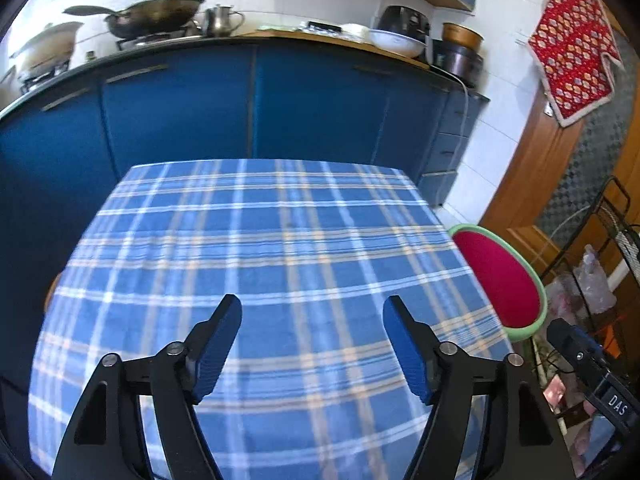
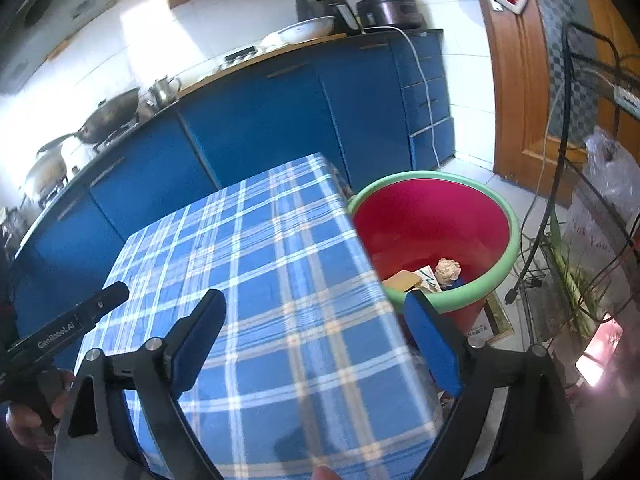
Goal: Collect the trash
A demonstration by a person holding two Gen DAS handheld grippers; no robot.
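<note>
Blue kitchen cabinets [image 1: 180, 112] line the far wall behind a surface draped in a blue plaid cloth [image 1: 260, 248], with a wok [image 1: 160, 16] and a metal kettle [image 1: 222, 20] on the worktop above them.

Over the cloth hangs the left gripper [image 1: 312, 312], its blue-padded jaws spread apart with nothing between them but bare plaid. Off to the right of those jaws, past the cloth's edge and lower down, sits the red bin with a green rim [image 1: 504, 276], only partly visible in the left wrist view.

From the right wrist, the right gripper [image 2: 316, 308] also stands released, jaws wide and empty, straddling the right-hand edge of the cloth: its left jaw is over the plaid, its right jaw is beyond the corner. Just ahead of the right jaw and slightly to its right stands the bin [image 2: 496, 216], its green rim appearing right behind that jaw's tip. Inside it lies the collected trash: a crumpled paper wad [image 2: 448, 271], a white carton [image 2: 427, 278] and a piece of brown cardboard [image 2: 402, 281], all beyond and below the jaws, none touched by them.

At the lower left of the right wrist view, a hand [image 2: 36, 412] holds the left gripper's black handle. A red patterned cloth [image 1: 572, 40] hangs by the wooden door [image 2: 516, 92].
</note>
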